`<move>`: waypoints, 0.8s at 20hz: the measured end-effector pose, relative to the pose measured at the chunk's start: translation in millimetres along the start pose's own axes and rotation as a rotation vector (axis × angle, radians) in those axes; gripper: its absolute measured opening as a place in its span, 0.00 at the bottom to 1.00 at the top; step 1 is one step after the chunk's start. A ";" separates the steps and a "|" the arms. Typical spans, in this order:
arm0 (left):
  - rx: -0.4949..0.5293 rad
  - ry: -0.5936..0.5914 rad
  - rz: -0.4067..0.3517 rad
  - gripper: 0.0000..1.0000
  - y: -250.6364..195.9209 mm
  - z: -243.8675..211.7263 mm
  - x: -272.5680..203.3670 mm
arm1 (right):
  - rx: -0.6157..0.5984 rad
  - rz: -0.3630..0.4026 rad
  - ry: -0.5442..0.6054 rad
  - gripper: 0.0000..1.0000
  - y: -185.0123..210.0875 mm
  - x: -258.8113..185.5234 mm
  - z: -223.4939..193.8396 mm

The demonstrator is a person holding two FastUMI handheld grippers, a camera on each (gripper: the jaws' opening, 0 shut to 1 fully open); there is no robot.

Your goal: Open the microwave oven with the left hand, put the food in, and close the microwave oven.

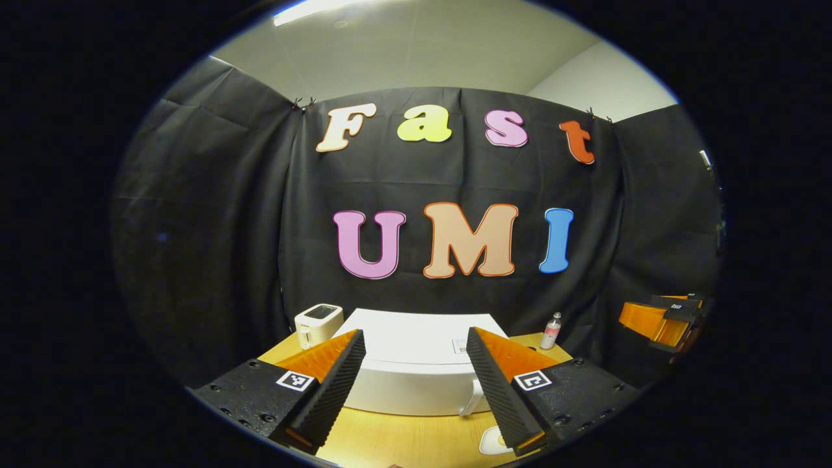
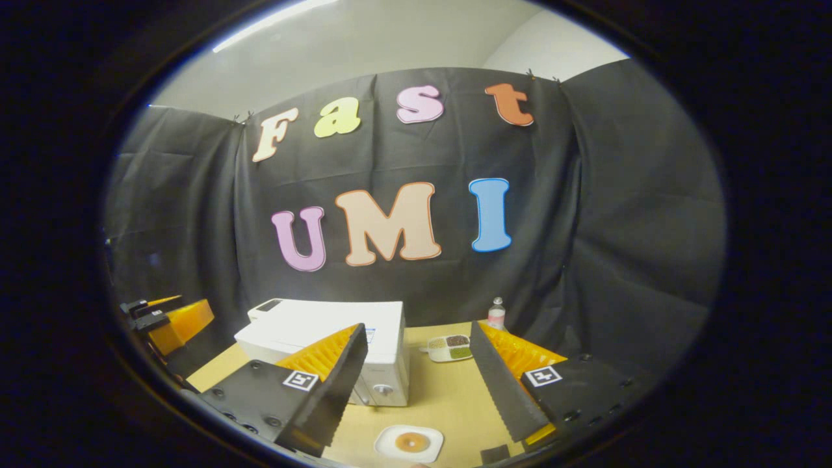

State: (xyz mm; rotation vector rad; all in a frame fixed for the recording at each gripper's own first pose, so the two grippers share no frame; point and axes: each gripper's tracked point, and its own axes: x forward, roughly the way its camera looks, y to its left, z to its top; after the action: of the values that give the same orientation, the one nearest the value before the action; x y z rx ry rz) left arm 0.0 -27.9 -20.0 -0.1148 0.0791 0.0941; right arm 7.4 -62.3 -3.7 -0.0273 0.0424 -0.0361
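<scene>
I am holding my left tongs [image 1: 416, 377] and right tongs [image 2: 419, 370] level above the bench [image 2: 448, 396], both released and gaping. The microwave [image 2: 338, 338] is sitting shut ahead. The food [image 2: 412, 442] is lying on a white plate [image 2: 390, 447] in front of it.

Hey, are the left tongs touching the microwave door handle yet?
Apart. In the left gripper view the left tongs stand open above the table, and the microwave with its handle sits farther back between the fingers, neither finger reaching it.
</scene>
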 end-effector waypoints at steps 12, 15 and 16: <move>0.006 0.153 0.063 0.96 2.6 -65.2 12.8 | -0.004 -0.046 0.048 0.99 -32.6 4.7 -19.7; 0.022 0.203 0.036 0.96 -11.8 -92.5 18.5 | -0.007 -0.065 0.055 0.99 -41.1 3.1 -24.9; 0.018 0.220 0.020 0.96 -18.4 -101.8 19.8 | -0.007 -0.072 0.055 0.99 -43.4 1.8 -25.7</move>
State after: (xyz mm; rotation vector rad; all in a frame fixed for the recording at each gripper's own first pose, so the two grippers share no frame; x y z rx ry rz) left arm 14.0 -56.4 -120.5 -0.1057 0.3008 0.1004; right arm 6.5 -106.4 -28.3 -0.0352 0.0969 -0.1090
